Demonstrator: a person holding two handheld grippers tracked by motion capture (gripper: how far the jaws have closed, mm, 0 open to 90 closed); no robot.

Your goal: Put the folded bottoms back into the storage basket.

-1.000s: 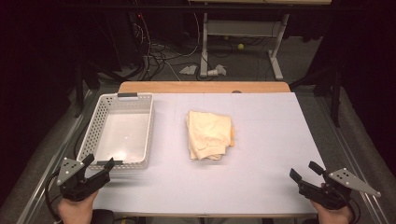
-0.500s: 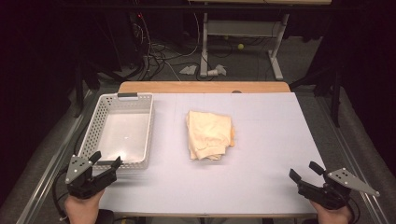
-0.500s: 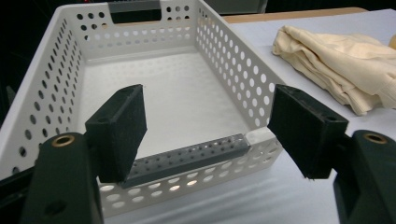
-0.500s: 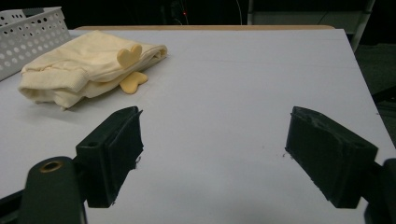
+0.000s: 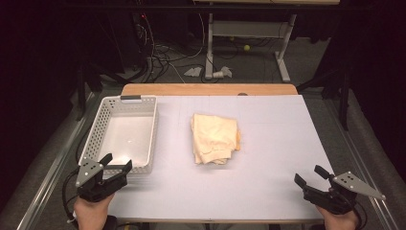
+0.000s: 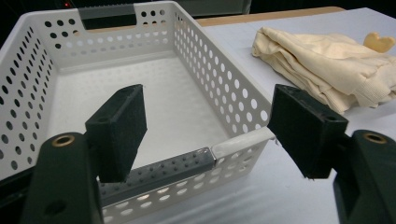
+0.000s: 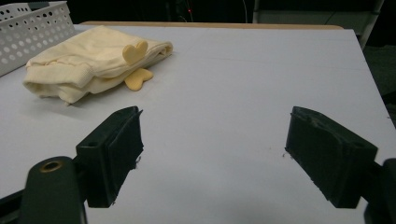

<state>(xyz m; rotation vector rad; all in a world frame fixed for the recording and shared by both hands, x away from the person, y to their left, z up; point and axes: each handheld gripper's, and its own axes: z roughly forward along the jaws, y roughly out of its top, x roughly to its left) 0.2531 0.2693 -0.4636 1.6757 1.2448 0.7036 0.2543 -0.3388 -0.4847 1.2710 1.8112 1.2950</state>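
The left tool (image 5: 115, 166) has moved a little right to the near rim of the white perforated basket (image 5: 94, 139), jaws wide and empty; the folded cream garment (image 5: 214, 138) lies mid-table, untouched; the right tool (image 5: 309, 176) rests wide, near right

The left tool (image 5: 115, 166) sat at the lower left of the high view, held in a hand (image 5: 91, 213), jaws wide apart with nothing between them. The right tool (image 5: 310, 176) sat at the lower right, jaws likewise spread and empty, pointing up-left.
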